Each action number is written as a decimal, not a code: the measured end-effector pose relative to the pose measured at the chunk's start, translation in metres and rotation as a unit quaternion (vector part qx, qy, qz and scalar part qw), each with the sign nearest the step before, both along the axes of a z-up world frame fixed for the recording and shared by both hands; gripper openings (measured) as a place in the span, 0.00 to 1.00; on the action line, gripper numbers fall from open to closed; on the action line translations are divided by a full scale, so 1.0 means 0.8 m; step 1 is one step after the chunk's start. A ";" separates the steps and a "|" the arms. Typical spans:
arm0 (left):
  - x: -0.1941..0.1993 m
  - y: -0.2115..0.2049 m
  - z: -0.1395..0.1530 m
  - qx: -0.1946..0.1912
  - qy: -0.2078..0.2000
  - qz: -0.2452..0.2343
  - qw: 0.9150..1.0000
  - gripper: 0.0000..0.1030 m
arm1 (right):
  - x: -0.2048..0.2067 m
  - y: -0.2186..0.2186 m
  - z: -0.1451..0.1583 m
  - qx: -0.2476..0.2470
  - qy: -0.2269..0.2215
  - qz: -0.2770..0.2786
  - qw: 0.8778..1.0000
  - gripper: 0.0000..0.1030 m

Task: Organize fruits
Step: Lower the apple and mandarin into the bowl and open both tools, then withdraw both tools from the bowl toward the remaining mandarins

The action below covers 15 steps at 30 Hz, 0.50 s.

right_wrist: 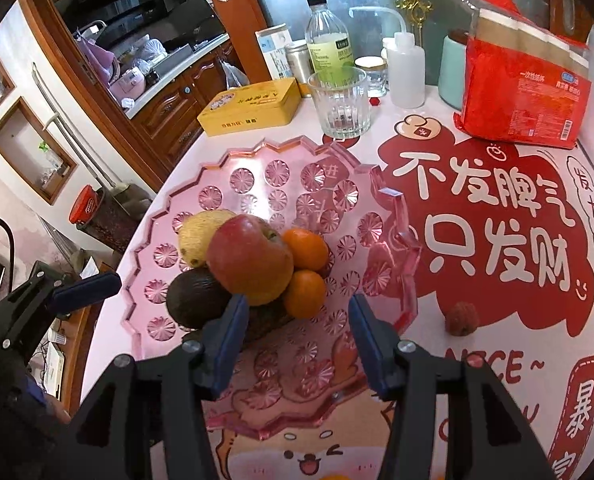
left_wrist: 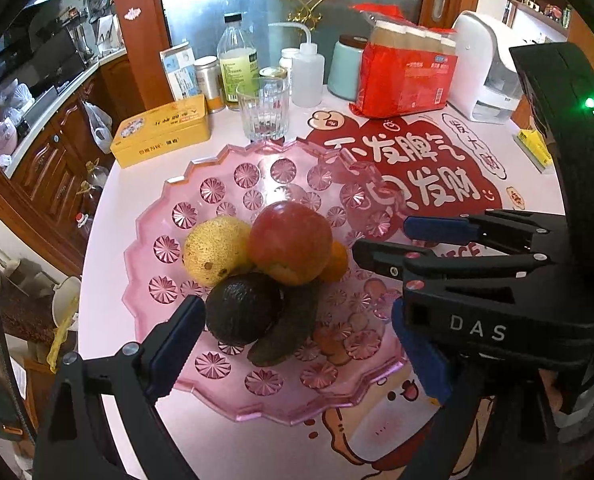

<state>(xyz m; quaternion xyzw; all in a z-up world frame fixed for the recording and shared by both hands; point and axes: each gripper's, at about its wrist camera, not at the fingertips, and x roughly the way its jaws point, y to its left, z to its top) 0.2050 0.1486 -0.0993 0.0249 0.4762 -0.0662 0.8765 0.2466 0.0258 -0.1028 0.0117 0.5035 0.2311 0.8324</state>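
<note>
A pink cut-glass plate (left_wrist: 201,196) (right_wrist: 257,168) holds a pile of fruit. A red apple (left_wrist: 291,242) (right_wrist: 249,258) lies on top, with a yellow pear (left_wrist: 215,250) (right_wrist: 197,236) behind it on the left. A dark avocado (left_wrist: 243,306) (right_wrist: 195,300) lies in front, a second dark fruit (left_wrist: 291,332) beside it, and two oranges (right_wrist: 305,248) on the right. My left gripper (left_wrist: 297,308) is open above the avocado, touching nothing. My right gripper (right_wrist: 297,302) (left_wrist: 381,237) is open just above the front orange (right_wrist: 305,294), pads clear of it. A small red fruit (right_wrist: 461,318) lies on the table mat.
Behind the plate stand a drinking glass (left_wrist: 263,110) (right_wrist: 343,104), a yellow tin (left_wrist: 161,136) (right_wrist: 251,106), bottles (left_wrist: 237,64), a teal canister (left_wrist: 345,66) and a red pack of paper cups (left_wrist: 407,80) (right_wrist: 525,92). The table edge curves past the plate's left side.
</note>
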 end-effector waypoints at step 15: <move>-0.064 0.016 0.046 -0.017 -0.018 0.033 0.999 0.91 | -0.054 -0.030 0.050 -0.011 -0.035 -0.039 0.999 0.51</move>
